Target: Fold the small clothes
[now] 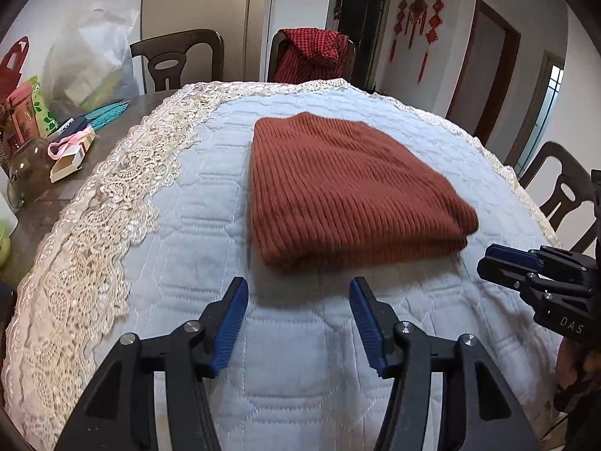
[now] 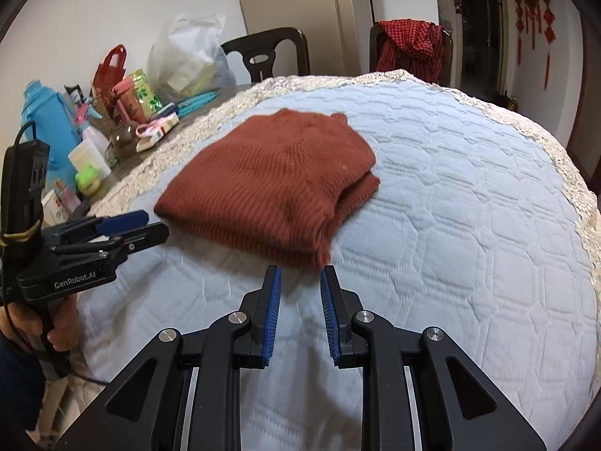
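One rust-brown ribbed sweater lies folded into a thick rectangle on the pale quilted cover, and everything here sits around that one garment. Just on the near side of the sweater, the left gripper hangs with its two blue pads spread wide and nothing between them, released, clear of the knit. Off the sweater's near right corner, the right gripper shows two blue pads with a narrow gap, also empty, its tips just short of the folded edge and not touching it. From the right wrist view, the left gripper comes in from the sweater's left side, a hand wrapped round its handle. A cream lace border runs along the cover's edge left of the sweater. Beyond that, on the bare wooden table, sits a crowd of clutter: one white plastic bag, one red tote, one blue thermos jug. Behind the sweater stand two dark chairs; the one directly behind has one red checked garment draped over its back, the other is bare. A third chair stands off the sweater's right side. Three red knot ornaments hang on the far wall.
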The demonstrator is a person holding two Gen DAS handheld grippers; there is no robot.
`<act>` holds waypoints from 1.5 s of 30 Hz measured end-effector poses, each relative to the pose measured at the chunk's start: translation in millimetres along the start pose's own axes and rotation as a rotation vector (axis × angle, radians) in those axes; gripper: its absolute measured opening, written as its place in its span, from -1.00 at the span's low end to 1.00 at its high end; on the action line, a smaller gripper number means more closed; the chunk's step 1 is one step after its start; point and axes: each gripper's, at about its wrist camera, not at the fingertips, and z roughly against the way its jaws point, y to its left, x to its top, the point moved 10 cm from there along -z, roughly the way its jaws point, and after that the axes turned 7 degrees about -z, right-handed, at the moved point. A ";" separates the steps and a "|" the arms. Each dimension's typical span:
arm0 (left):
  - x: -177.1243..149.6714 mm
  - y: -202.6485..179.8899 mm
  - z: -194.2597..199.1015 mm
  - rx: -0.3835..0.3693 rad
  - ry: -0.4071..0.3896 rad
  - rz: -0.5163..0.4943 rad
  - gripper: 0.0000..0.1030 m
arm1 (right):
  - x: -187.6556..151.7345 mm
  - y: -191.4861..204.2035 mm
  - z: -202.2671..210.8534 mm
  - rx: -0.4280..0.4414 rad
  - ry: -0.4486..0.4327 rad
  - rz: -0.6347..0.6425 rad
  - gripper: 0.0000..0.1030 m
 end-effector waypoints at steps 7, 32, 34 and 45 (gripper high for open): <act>-13.8 0.7 -5.2 0.023 0.035 -0.009 0.20 | -17.0 -4.5 -14.0 -0.055 0.046 0.009 -0.21; -17.9 -8.2 -7.3 0.060 0.059 -0.046 0.47 | -20.0 -0.4 -15.5 -0.075 0.048 0.041 -0.07; -17.9 -7.9 -7.3 0.061 0.059 -0.047 0.47 | -20.0 -0.3 -15.5 -0.074 0.048 0.040 -0.06; -17.8 -8.8 -7.0 0.059 0.058 -0.045 0.49 | -19.9 -0.5 -15.6 -0.075 0.048 0.040 -0.06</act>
